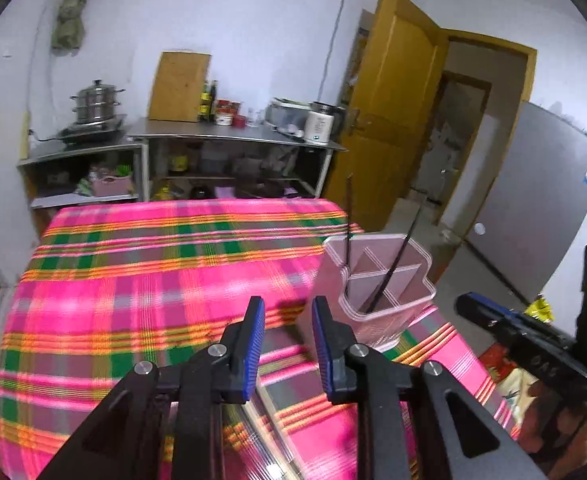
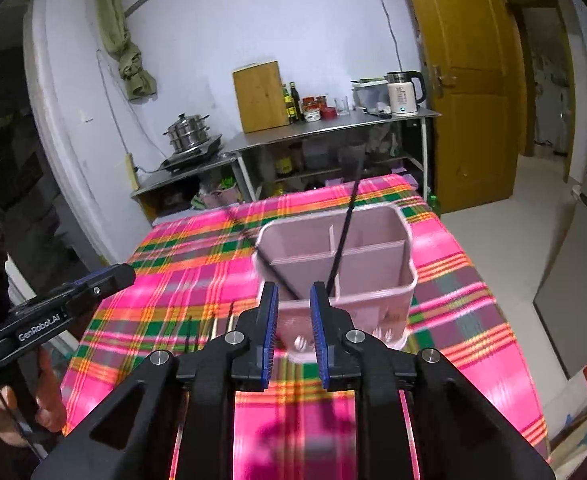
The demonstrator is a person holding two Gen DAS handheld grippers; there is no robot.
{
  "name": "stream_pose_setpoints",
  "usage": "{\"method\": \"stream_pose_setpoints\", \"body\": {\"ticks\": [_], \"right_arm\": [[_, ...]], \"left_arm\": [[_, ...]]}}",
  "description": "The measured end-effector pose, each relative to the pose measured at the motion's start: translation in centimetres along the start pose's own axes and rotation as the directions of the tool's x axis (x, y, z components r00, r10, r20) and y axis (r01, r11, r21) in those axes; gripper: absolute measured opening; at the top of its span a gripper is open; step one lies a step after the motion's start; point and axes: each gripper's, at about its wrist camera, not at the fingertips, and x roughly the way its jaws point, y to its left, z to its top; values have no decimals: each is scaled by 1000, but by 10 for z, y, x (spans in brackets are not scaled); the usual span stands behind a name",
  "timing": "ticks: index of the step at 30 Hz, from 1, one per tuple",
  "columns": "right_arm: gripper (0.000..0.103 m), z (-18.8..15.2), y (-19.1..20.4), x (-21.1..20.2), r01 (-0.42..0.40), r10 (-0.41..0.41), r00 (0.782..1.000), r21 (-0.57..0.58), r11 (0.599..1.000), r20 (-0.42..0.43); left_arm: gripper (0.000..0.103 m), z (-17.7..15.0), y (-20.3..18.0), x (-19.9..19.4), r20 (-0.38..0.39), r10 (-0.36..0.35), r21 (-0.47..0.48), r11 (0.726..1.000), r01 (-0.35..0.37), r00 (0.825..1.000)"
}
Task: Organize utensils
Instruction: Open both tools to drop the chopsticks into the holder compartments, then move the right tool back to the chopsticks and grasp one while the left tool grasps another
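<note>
A pink plastic utensil holder (image 1: 389,280) with dividers stands on the plaid tablecloth (image 1: 141,272). Two black chopsticks (image 1: 389,276) lean in its compartments. In the right wrist view the holder (image 2: 373,264) sits just ahead of my right gripper (image 2: 293,300), which is open and empty, with a black chopstick (image 2: 343,240) rising from it. More chopsticks (image 2: 213,326) lie on the cloth left of the holder. My left gripper (image 1: 287,314) is open and empty, just left of the holder. The right gripper's body (image 1: 525,332) shows at the right.
A steel counter (image 1: 229,132) at the back wall carries a steamer pot (image 1: 95,100), cutting board, bottles and a kettle (image 2: 403,94). A yellow door (image 1: 393,92) stands open at the right. A grey fridge (image 1: 541,200) is beyond the table's right edge.
</note>
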Motion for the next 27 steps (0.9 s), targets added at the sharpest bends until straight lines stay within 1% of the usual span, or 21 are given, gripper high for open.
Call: {"method": "stream_pose_setpoints", "body": {"ticks": [3,7,9,13,19,24,27], "right_arm": [[17,-19,13,-8,-1,0,1000,-36,999,-12],[17,-42,28,-19,-26,25,999,-57,998,-24],[17,-48,33,-22,-30,28,999,-74,997,-26],[17,-62,45,-26,-31,28,999,-105,994,-37],[17,-79,54,-20,-46,37,997,-119,992,-72],[17,-86,59,-11,-59,46,994,-127,990,-104],[17,-89,62,-5,-64,48,992,-135,989,-117]], "left_arm": [[24,-24,12,-14,-12,68,5,998,-68,998],[24,-54,29,-29,-28,123,-19,992,-123,992],[24,-67,36,-36,-39,141,-25,990,-142,989],[24,-88,45,-50,-49,161,-42,986,-163,986],[24,-108,50,-62,-52,175,-46,983,-177,983],[24,-112,53,-58,-67,165,-55,984,-169,984],[24,-113,56,-51,-89,150,-71,985,-157,985]]}}
